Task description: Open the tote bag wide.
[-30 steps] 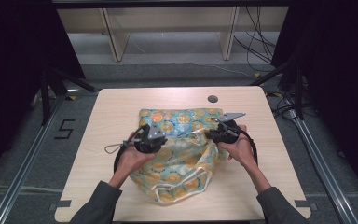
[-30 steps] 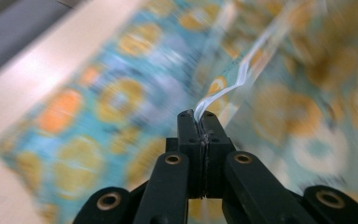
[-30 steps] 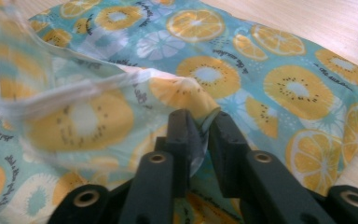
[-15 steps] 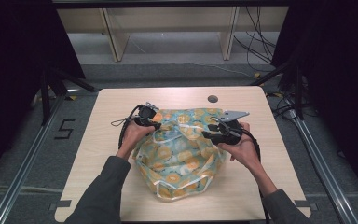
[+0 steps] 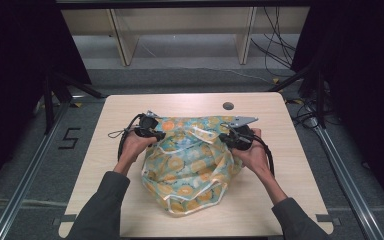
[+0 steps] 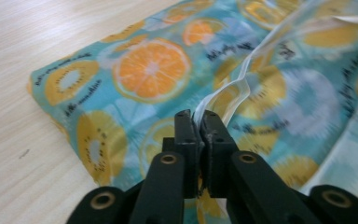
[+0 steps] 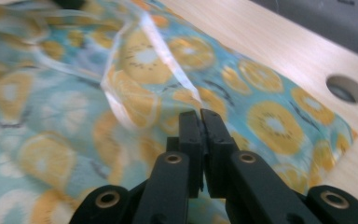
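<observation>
Lying crumpled at the middle of the table: one turquoise plastic bag printed with orange and kiwi slices point(image 5: 190, 165), white-trimmed along its edge, far end flat on the wood, near end bunched.
Left gripper point(image 6: 197, 122): jaws pressed together on the white trim point(image 6: 233, 93) at the bag's far-left part.
Right gripper point(image 7: 200, 120): jaws pressed together, pinching a fold of the film at the far-right part.
Support: pale wooden table point(image 5: 290, 185), round cable hole point(image 5: 228, 106) just beyond the bag.
Risk, judged: thin, slick film may slide out of either pinch if the hands pull apart unevenly, or stretch and tear at the trim.
</observation>
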{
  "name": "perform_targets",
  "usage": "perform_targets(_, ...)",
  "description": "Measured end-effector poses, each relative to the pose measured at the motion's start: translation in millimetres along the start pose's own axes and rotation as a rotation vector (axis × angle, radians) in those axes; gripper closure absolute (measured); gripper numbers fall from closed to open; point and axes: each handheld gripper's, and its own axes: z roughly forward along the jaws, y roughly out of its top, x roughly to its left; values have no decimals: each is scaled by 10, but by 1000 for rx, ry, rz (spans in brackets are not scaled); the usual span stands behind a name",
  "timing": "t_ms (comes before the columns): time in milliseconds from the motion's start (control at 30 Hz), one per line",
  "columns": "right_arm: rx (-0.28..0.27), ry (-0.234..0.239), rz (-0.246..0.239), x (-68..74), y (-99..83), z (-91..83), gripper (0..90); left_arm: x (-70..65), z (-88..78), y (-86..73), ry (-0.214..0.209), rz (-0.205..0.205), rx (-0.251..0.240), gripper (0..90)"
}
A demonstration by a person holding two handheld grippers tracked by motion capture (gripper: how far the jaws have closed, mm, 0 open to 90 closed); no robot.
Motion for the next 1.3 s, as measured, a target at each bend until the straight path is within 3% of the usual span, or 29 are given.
perform_targets(33, 14, -10, 21, -44, -26, 26, 888, -57, -38, -8, 3, 27, -6, 756)
perform_targets(67, 50, -21, 56, -103, -99, 84, 888, -200, -153, 6, 7, 94, 13, 611)
perform_targets(100, 44, -32, 50, -113, -119, 106, 888, -200, -153, 6, 7, 94, 13, 571)
perform_targets(133, 44, -32, 50, -113, -119, 106, 888, -297, -204, 5, 20, 109, -18, 571)
perform_targets(167, 41, -21, 62, -102, -128, 117, 886, -382, -291, 18, 20, 132, -31, 478)
perform_targets(200, 57, -11, 55, -101, -119, 108, 884, -551, -471, 47, 5, 173, -80, 448)
perform_targets(233, 49, -23, 56, -86, -115, 119, 882, -644, -551, 53, -1, 197, -98, 439)
perform_targets(267, 49, -23, 56, -86, -115, 119, 882, -644, -551, 53, -1, 197, -98, 433)
perform_targets(333, 57, -21, 43, -61, -104, 107, 882, -830, -650, 35, -17, 245, -111, 427)
perform_targets(367, 66, -23, 37, -44, -91, 87, 882, -999, -677, -27, -31, 262, -107, 445)
perform_targets(433, 61, -14, 33, -41, -86, 77, 882, -1066, -663, -69, -37, 276, -94, 461)
perform_targets(467, 53, -24, 20, -45, -81, 69, 878, -1165, -582, -160, -65, 287, -51, 467)
perform_targets(533, 33, -30, 36, -31, -82, 79, 875, -1197, -518, -214, -70, 302, -21, 463)
perform_targets(567, 43, -23, 16, -54, -81, 50, 860, -1215, -358, -333, -37, 300, 20, 449)
perform_targets(633, 48, -14, 35, -50, -77, 26, 852, -1211, -290, -379, -19, 313, 33, 440)
perform_targets(667, 33, -28, 29, -62, -87, 23, 840, -1207, -224, -425, -5, 320, 74, 423)
perform_targets(767, 36, -21, 33, -126, -120, -81, 774, -1234, -62, -542, 30, 315, 112, 312)
perform_targets(800, 36, -21, 33, -126, -120, -81, 774, -1234, -62, -542, 30, 315, 112, 305)
perform_targets(833, 44, -16, 82, -103, -132, -106, 765, -1222, -23, -561, 48, 312, 120, 305)
perform_targets(867, 54, -19, 66, -148, -167, -167, 738, -1215, 44, -594, 86, 312, 142, 285)
perform_targets(900, 39, -22, 55, -167, -185, -173, 733, -1218, 70, -609, 99, 315, 146, 286)
perform_targets(933, 39, -19, 63, -173, -197, -190, 725, -1220, 99, -625, 118, 337, 166, 287)
perform_targets(1000, 55, -15, 89, -174, -208, -215, 721, -1211, 103, -626, 123, 330, 161, 281)
perform_targets(1067, 36, -11, 88, -196, -231, -237, 711, -1194, 109, -623, 128, 334, 144, 408)
perform_targets(1133, 24, -19, 64, -219, -242, -245, 706, -1174, 126, -648, 94, 346, 106, 557)
perform_targets(1167, 36, -20, 79, -208, -245, -257, 706, -1171, 121, -646, 99, 371, 115, 618)
perform_targets(1200, 36, -20, 79, -208, -245, -257, 706, -1171, 121, -646, 99, 371, 115, 682)
perform_targets(1233, 46, 6, 106, -185, -238, -278, 705, -1177, 125, -652, 91, 378, 105, 757)
perform_targets(1300, 39, 10, 108, -177, -236, -293, 705, -1172, 95, -640, 55, 366, 53, 868)
